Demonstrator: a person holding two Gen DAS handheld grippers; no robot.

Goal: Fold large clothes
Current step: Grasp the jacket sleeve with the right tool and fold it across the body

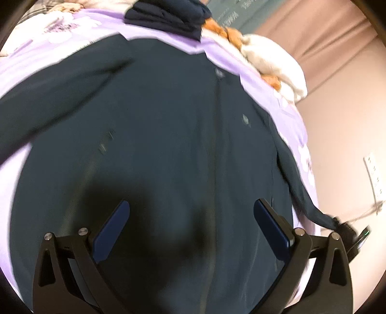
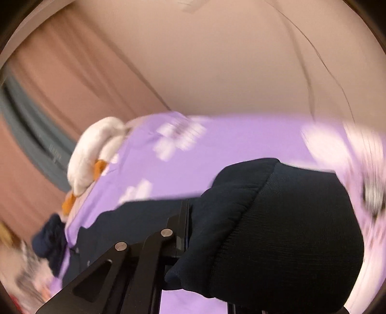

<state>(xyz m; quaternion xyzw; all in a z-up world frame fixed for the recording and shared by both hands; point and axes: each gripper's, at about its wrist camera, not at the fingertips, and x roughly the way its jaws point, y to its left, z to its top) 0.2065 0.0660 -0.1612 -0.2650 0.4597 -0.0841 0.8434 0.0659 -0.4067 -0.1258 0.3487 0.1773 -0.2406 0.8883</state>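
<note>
A large dark teal jacket lies spread flat on the purple flowered bedsheet, its front seam and snaps facing up. My left gripper hovers open above its lower middle, nothing between the blue pads, casting a shadow on the cloth. One sleeve stretches off to the right and is lifted at its end. In the right wrist view my right gripper is shut on that sleeve's ribbed dark cuff, which bulges over and hides the right finger.
A folded navy garment lies at the far end of the bed. A white and orange plush blanket is bunched at the bed's right edge. Pink curtains and a wall socket strip are beyond.
</note>
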